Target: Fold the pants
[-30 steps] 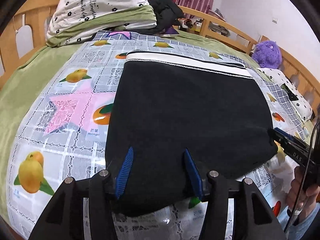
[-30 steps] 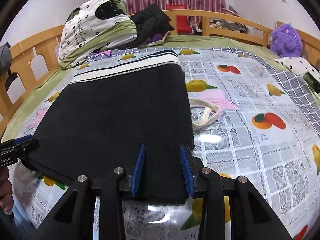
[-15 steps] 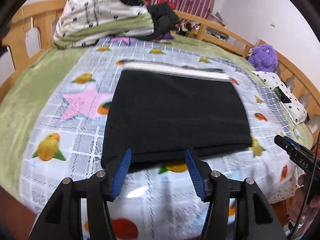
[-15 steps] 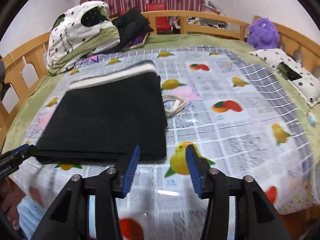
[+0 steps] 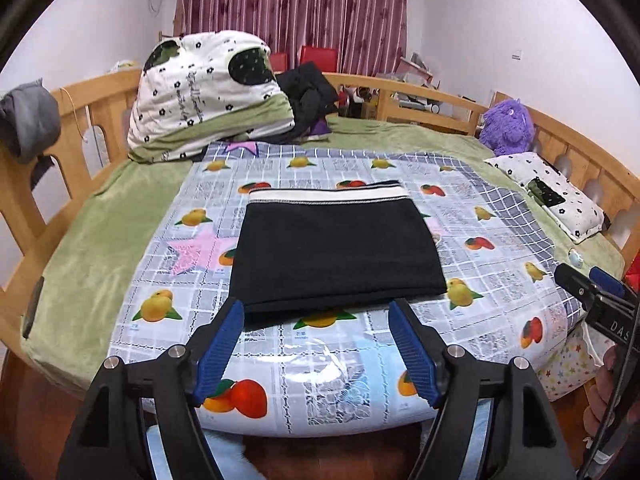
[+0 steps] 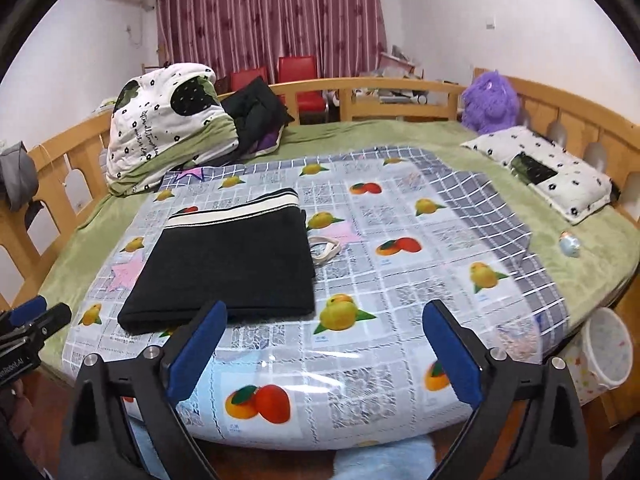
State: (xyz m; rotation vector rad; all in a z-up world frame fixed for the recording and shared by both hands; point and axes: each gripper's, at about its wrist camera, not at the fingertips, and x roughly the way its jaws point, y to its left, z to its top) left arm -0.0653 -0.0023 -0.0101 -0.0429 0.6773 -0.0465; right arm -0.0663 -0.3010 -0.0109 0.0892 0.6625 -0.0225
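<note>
The black pants lie folded into a flat rectangle on the fruit-print plastic sheet, white striped waistband at the far edge. They also show in the right wrist view, left of centre. My left gripper is open and empty, held off the bed just short of the pants' near edge. My right gripper is open wide and empty, back from the bed, to the right of the pants. The right gripper shows at the left wrist view's right edge.
A white drawstring loop lies beside the pants' right edge. A folded quilt and dark clothes sit at the head of the bed. A purple plush, a pillow and a small toy lie at right. A white bin stands beside the bed.
Both grippers have pulled back from the pants and off the bed, and both jaws have opened wider. The pants stay flat and folded where they were.
</note>
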